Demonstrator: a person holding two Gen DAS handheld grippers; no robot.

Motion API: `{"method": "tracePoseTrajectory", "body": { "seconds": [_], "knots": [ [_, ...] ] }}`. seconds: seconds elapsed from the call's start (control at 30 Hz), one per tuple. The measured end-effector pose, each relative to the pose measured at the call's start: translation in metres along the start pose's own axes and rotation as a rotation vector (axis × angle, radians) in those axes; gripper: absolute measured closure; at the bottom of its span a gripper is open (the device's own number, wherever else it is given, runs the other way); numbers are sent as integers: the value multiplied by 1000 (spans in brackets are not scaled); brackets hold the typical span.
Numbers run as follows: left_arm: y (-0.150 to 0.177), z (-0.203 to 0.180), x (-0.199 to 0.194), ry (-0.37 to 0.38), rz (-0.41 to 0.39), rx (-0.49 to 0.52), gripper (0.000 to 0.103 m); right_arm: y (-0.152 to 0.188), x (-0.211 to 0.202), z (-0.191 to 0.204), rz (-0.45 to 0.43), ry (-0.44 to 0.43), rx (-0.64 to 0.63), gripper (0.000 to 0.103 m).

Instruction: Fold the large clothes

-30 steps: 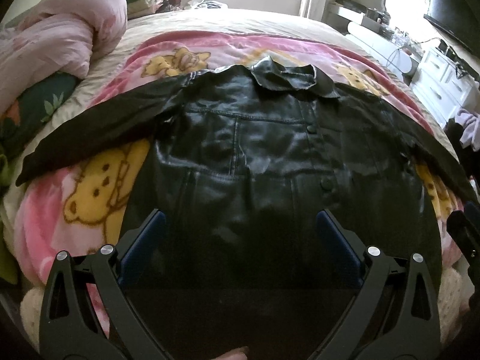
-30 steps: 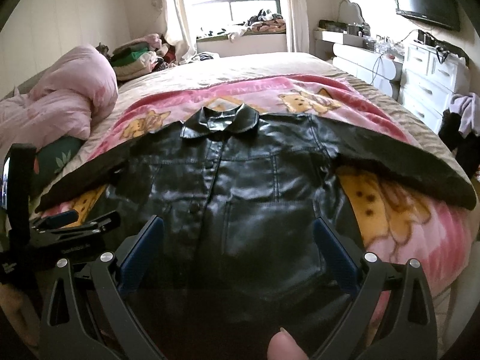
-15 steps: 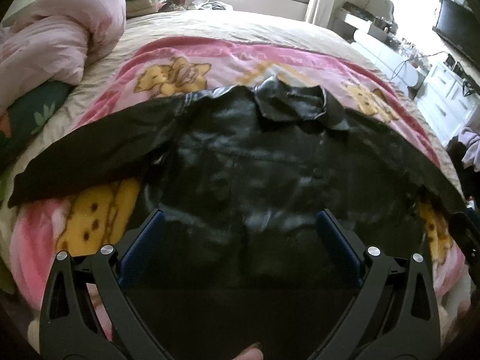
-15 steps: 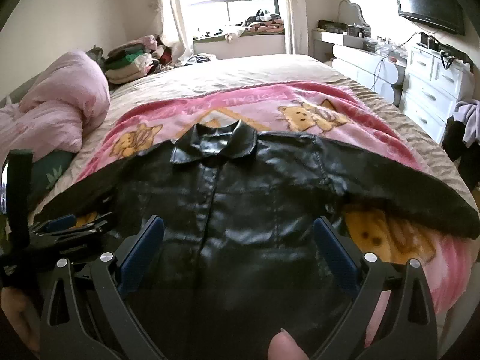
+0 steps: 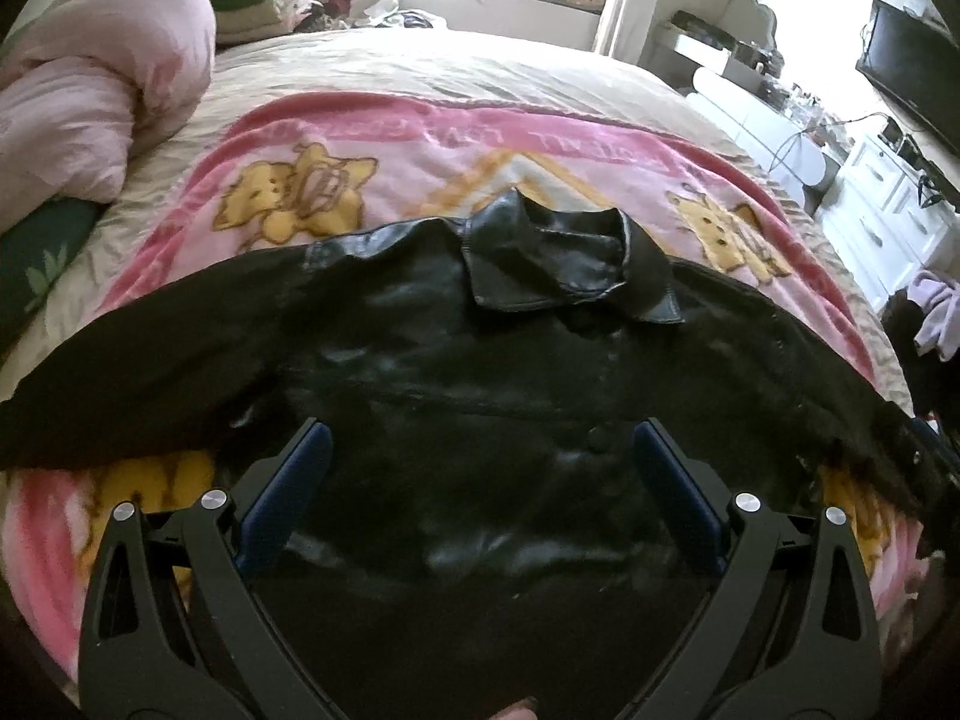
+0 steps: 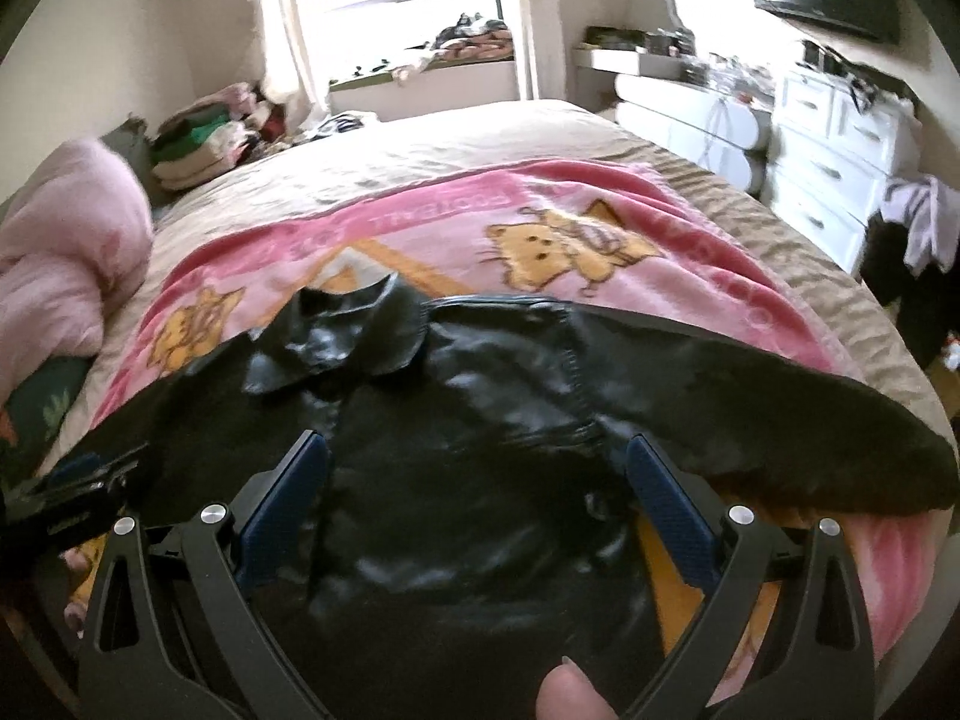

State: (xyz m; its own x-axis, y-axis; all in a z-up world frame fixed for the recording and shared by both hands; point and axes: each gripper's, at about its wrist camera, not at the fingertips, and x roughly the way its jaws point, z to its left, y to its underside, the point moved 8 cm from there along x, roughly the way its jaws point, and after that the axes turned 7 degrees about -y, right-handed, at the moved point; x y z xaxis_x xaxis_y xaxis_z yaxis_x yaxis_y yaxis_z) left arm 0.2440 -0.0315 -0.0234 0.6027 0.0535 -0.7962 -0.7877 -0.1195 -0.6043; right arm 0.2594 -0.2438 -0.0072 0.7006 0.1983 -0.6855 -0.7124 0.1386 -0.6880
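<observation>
Jacket [image 5: 480, 396] lies flat and front-up on the pink blanket [image 5: 420, 144], both grippers, left [image 5: 480, 468] and right [image 6: 477, 474], spread wide and empty over its chest, so that slick leather could easily slip when pinched.

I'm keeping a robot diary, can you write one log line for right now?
stage: before first fold | black jacket: flat, sleeves spread, on pink blanket | left gripper: open | right gripper: open

Pink fleece blanket with yellow cartoon animals [image 6: 690, 324]: woven lettering is running along its pink border, upside down and blurred; it is not reading clearly in either view.
Other surfaces: no label, brand or number is showing legibly.
</observation>
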Motion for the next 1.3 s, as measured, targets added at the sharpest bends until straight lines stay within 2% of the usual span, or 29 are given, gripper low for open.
{"method": "tracePoseTrajectory", "body": {
  "seconds": [0.17, 0.37, 0.53, 0.8, 0.93, 1.1, 1.3],
  "knots": [
    [-6, -21, 14, 8, -1, 33, 9, -4, 3, -37, -41, -1, 96, 4],
    [-5, -49, 32, 32, 27, 64, 9, 1, 13, -95, -25, 72, 200, 4],
    [-1, -72, 43, 47, 45, 96, 9, 5, 10, -131, -34, 149, 244, 4],
    [-1, -111, 56, 77, 57, 149, 9, 18, 4, -185, -43, 219, 364, 4],
    [2, -132, 63, 85, 67, 171, 9, 29, -4, -217, -48, 247, 465, 4],
    [5, -149, 75, 80, 84, 198, 9, 51, -16, -262, -62, 325, 637, 4],
    [5, -155, 83, 66, 98, 201, 9, 74, -32, -302, -111, 411, 809, 4]
  ]
}}
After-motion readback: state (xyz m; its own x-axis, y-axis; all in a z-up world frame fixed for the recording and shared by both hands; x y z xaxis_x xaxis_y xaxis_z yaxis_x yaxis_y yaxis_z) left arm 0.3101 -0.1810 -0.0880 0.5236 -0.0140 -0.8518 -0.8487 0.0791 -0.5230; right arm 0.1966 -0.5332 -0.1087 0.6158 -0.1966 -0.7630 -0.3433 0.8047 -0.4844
